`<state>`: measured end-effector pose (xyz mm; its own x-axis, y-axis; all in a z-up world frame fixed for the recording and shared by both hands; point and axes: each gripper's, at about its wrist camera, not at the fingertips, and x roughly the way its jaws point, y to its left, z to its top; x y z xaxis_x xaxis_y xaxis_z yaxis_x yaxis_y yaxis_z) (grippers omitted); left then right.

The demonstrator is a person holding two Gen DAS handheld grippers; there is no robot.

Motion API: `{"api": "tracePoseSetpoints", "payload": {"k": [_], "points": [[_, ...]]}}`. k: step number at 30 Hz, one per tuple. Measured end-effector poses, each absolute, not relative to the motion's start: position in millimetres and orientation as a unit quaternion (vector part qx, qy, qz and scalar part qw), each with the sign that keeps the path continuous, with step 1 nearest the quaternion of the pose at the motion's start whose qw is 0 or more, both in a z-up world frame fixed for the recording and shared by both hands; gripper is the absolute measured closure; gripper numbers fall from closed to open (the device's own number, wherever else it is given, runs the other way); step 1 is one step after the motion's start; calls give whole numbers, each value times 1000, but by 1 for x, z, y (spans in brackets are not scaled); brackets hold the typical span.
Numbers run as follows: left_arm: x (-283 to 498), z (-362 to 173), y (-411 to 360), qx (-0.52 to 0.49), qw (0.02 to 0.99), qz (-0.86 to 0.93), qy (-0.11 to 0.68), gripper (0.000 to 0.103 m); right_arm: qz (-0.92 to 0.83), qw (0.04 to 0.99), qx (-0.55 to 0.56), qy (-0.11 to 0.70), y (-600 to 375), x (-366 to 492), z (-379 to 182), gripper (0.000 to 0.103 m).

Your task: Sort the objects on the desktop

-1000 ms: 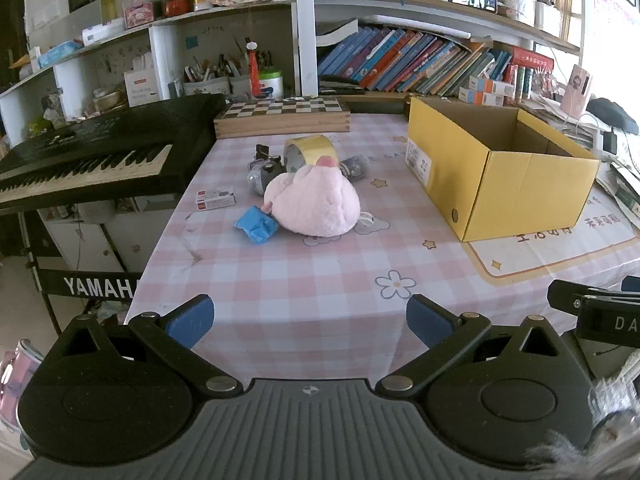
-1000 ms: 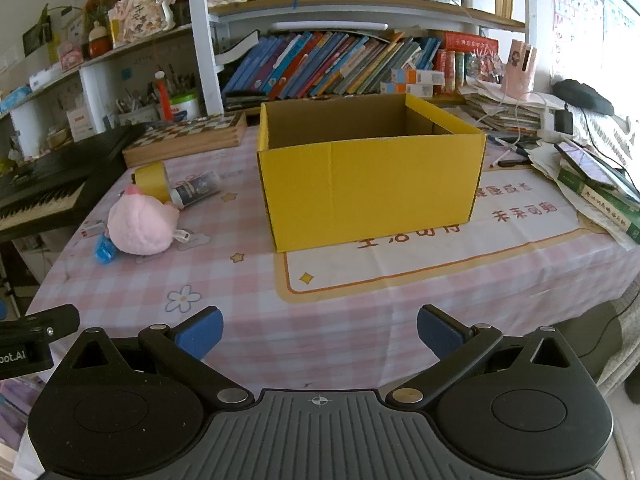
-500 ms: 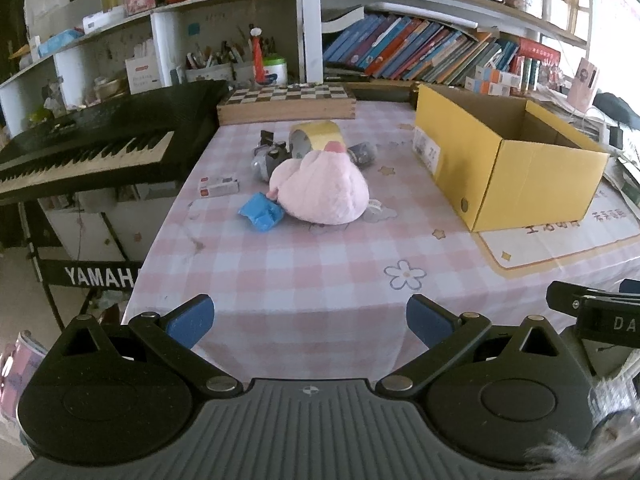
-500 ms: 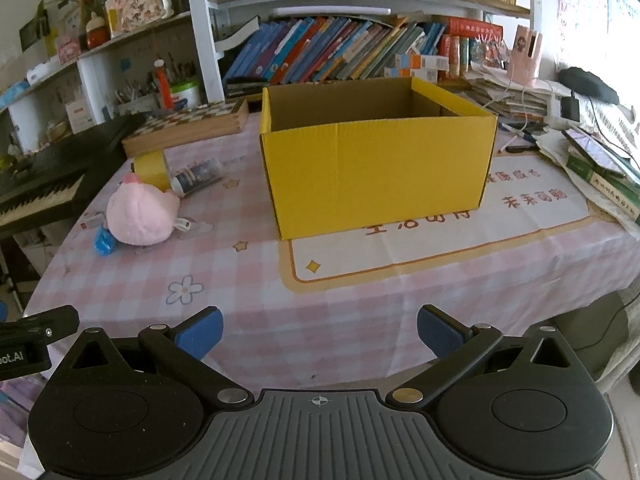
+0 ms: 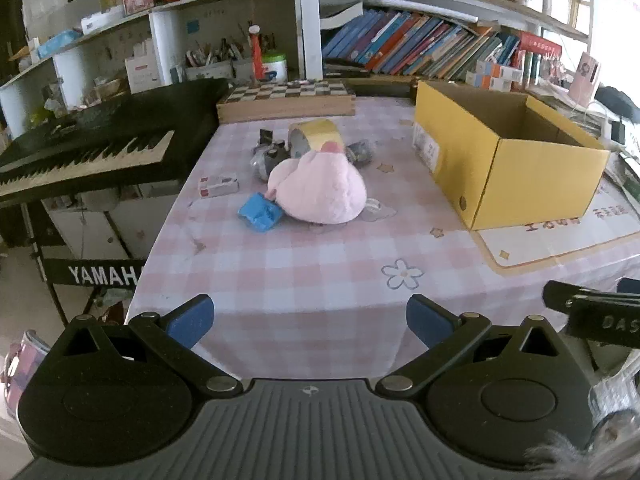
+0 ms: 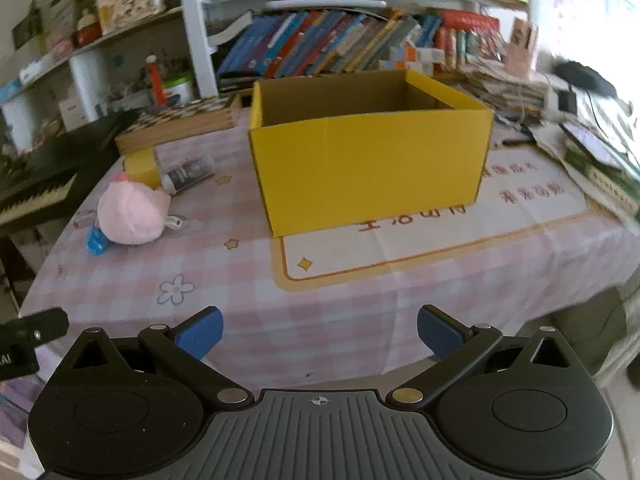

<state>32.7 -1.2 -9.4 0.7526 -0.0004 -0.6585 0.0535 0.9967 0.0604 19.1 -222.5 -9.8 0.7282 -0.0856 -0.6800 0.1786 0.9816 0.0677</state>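
A pink plush toy [image 5: 320,188] lies on the checked tablecloth [image 5: 312,264], with a blue packet [image 5: 259,213] at its left, a yellow tape roll [image 5: 316,136] and a small bottle [image 5: 360,151] behind it, and a small white box [image 5: 218,186] further left. An open yellow cardboard box [image 5: 508,160] stands to the right. My left gripper [image 5: 308,318] is open and empty at the table's near edge. My right gripper [image 6: 318,334] is open and empty, facing the yellow box [image 6: 368,160]; the plush [image 6: 130,216] is at its left.
A black keyboard [image 5: 88,148] stands left of the table. A wooden chessboard case [image 5: 286,98] lies at the back. Bookshelves [image 5: 420,52] line the wall. Papers and books [image 6: 592,152] pile up right of the box.
Both grippers have risen and tipped slightly towards the table, so the objects sit lower in view. The right view has turned a little. Both stay open.
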Motion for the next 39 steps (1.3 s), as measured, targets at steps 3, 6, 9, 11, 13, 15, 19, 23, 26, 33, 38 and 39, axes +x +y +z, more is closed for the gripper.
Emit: {"api": "tracePoseSetpoints", "payload": {"k": [3, 6, 9, 11, 13, 15, 19, 23, 26, 33, 38, 39], "points": [[29, -8, -2, 39, 937, -22, 345, 0, -63, 931, 59, 356, -218, 18, -7, 0], [27, -8, 1, 35, 939, -24, 341, 0, -57, 933, 56, 350, -215, 17, -4, 0], [26, -9, 2, 42, 943, -29, 330, 0, -58, 934, 58, 347, -215, 16, -4, 0], [27, -9, 2, 49, 945, -32, 321, 0, -59, 934, 60, 346, -214, 16, -4, 0], [28, -8, 3, 52, 949, -37, 310, 0, -58, 935, 62, 345, -213, 16, -5, 0], [29, -7, 3, 59, 951, -39, 302, 0, -56, 935, 61, 345, -212, 17, -6, 0], [34, -6, 9, 58, 951, -43, 301, 0, -47, 938, 40, 340, -207, 21, -8, 0], [37, -9, 15, 47, 948, -44, 312, 0, -37, 946, 18, 321, -202, 26, -3, 0], [34, -13, 20, 26, 946, -42, 322, 0, -33, 946, 36, 319, -202, 29, -1, 0], [25, -16, 34, -3, 946, -38, 321, 0, -23, 940, 88, 329, -198, 26, -4, 0], [27, -14, 44, -6, 946, -21, 323, 0, -28, 939, 79, 333, -186, 25, -3, 0], [27, -13, 47, -6, 947, -18, 321, 0, -27, 940, 76, 333, -184, 25, -3, 0]]}}
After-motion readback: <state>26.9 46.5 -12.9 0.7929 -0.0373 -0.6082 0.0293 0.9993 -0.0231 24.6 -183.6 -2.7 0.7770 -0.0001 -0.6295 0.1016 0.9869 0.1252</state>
